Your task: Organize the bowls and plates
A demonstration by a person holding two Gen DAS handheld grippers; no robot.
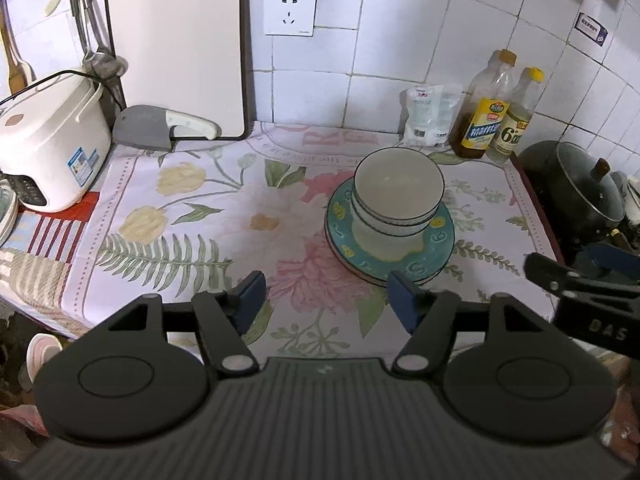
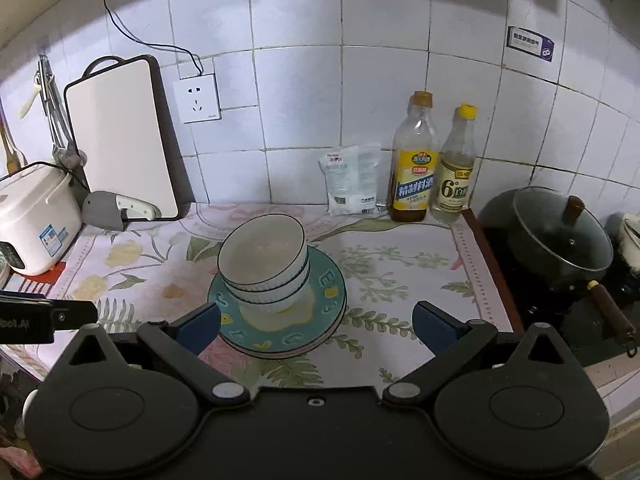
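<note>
Two white bowls with dark rims (image 1: 398, 192) (image 2: 264, 264) are nested on a teal patterned plate (image 1: 434, 246) (image 2: 324, 304). That plate lies on top of at least one more plate on the floral cloth. My left gripper (image 1: 326, 300) hangs above the cloth, near and to the left of the stack, open, with nothing between its blue pads. My right gripper (image 2: 316, 326) is raised on the near side of the stack, its jaws wide open and empty. The right gripper's body also shows at the right edge of the left wrist view.
A white rice cooker (image 1: 48, 152) and a cleaver (image 1: 160, 126) sit at the left, with a white cutting board (image 1: 180, 48) leaning on the tiled wall. Two bottles (image 2: 432, 168) and a white packet (image 2: 352, 184) stand at the back. A black lidded pot (image 2: 560, 240) is at the right.
</note>
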